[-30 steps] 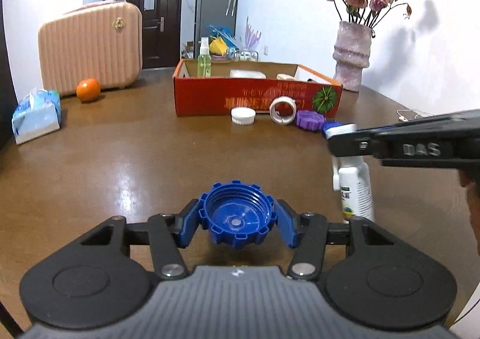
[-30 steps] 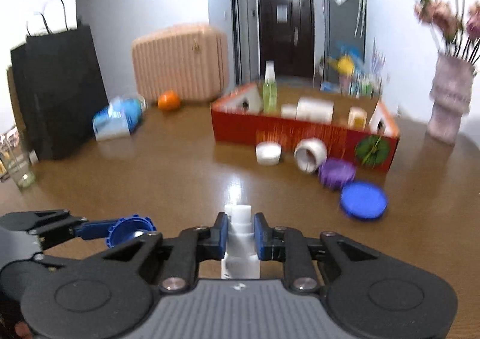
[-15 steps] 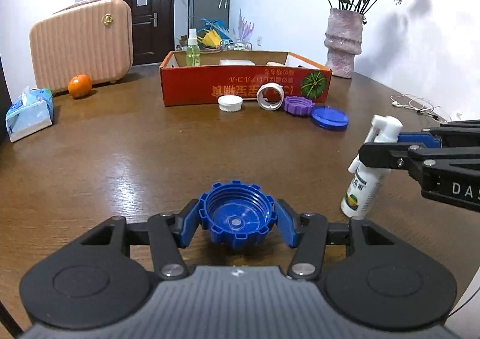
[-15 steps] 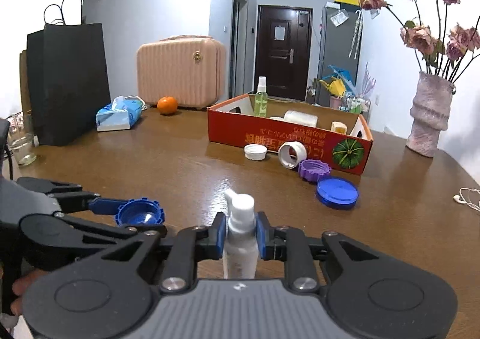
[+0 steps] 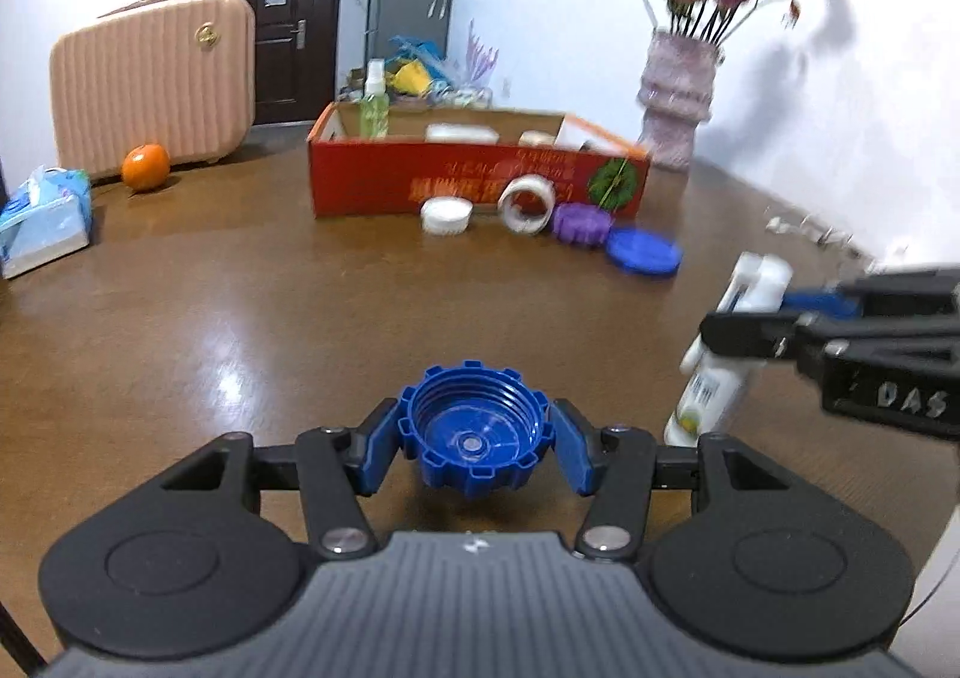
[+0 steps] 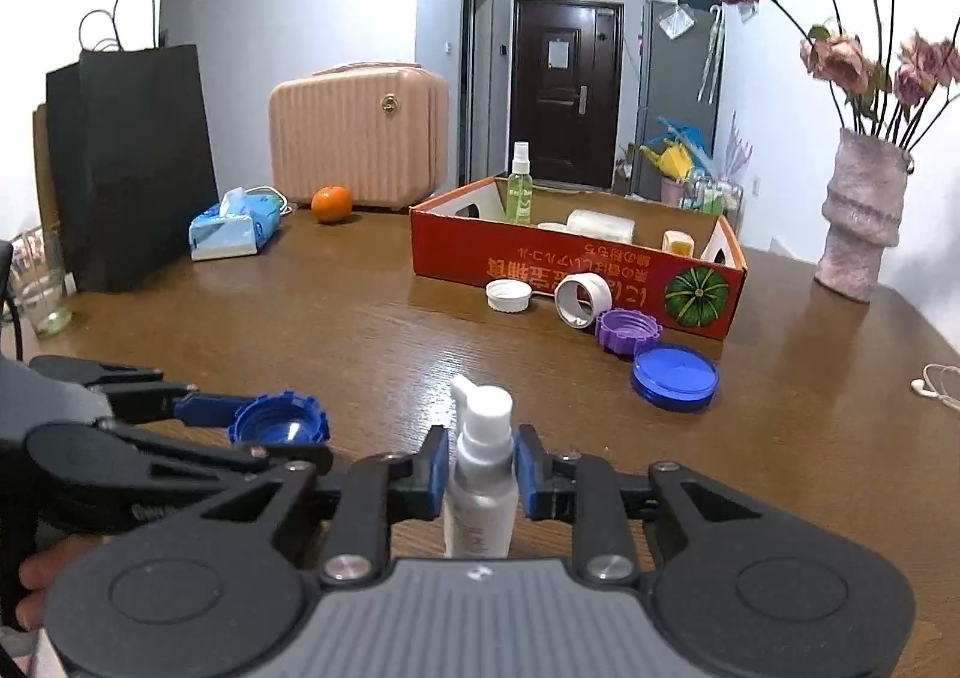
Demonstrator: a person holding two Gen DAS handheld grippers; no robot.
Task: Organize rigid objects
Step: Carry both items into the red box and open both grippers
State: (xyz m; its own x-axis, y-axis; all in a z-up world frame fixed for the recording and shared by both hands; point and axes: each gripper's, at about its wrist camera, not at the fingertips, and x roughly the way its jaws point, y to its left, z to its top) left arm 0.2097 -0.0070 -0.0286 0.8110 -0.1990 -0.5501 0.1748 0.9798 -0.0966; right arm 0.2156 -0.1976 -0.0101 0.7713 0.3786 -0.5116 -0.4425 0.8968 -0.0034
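My left gripper [image 5: 474,447] is shut on a blue ridged cap [image 5: 473,429], held open side up above the brown table [image 5: 240,318]; the cap also shows in the right wrist view [image 6: 279,426]. My right gripper [image 6: 481,474] is shut on a white pump bottle [image 6: 482,474], which shows tilted at the right of the left wrist view [image 5: 729,354]. A red cardboard box [image 6: 576,264] stands at the far middle with a green spray bottle [image 6: 519,192] and small containers inside. In front of it lie a white cap [image 6: 509,295], a white ring [image 6: 581,300], a purple cap [image 6: 627,331] and a blue lid [image 6: 675,377].
A pink suitcase [image 6: 357,138], an orange [image 6: 331,203] and a tissue pack [image 6: 234,225] sit far left. A black bag [image 6: 129,162] and a glass [image 6: 42,288] stand at the left edge. A vase with flowers [image 6: 861,222] stands right; white earphones [image 6: 936,381] lie near it.
Both grippers have moved forward and a little higher with their loads still gripped. The box and caps appear closer in both views.
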